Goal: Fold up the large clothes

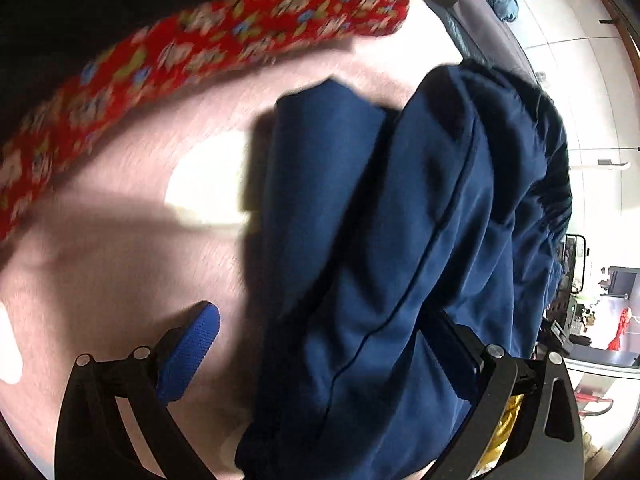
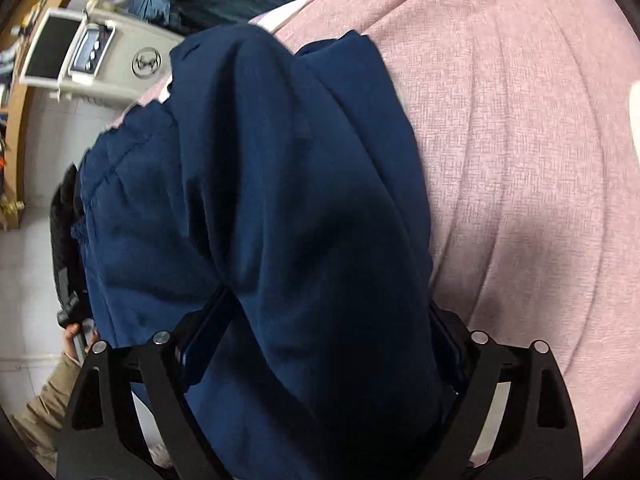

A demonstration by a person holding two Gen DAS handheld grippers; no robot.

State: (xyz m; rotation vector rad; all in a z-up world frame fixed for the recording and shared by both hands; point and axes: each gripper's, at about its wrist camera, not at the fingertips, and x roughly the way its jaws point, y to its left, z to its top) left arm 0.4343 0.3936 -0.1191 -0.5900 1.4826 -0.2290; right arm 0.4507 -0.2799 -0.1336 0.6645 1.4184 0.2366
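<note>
Garment: solid navy blue, no print, with a darker seam line running its length.
Bedsheet beneath the garment: dusty pink with a fine woven, heathered texture.
Blanket beyond the garment: bright red, scattered with white, blue and yellow-green flowers.
Left gripper: black frame; the finger pad beside the garment is royal blue with a dotted grain.
Right gripper: black frame with silver rivets.
Sleeve left of the garment: khaki tan.
</note>
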